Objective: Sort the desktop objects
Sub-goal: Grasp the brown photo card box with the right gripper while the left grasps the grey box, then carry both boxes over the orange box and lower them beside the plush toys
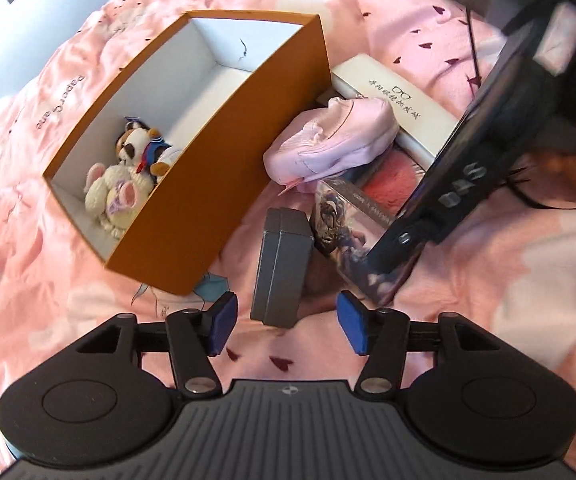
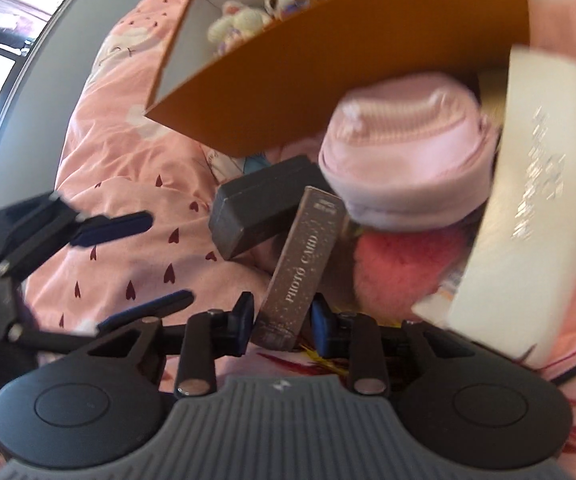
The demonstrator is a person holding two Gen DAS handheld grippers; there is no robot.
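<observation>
An orange box with a white inside lies open on the pink bedding and holds two plush toys. Right of it sit a grey case, a pink pouch, a white glasses case and a pink furry thing. My left gripper is open, its blue pads either side of the grey case's near end. My right gripper is shut on a photo card box, which also shows in the left wrist view.
The right gripper's body and the hand holding it fill the right of the left wrist view. The left gripper shows open at the left of the right wrist view. A window and grey wall lie beyond the bed.
</observation>
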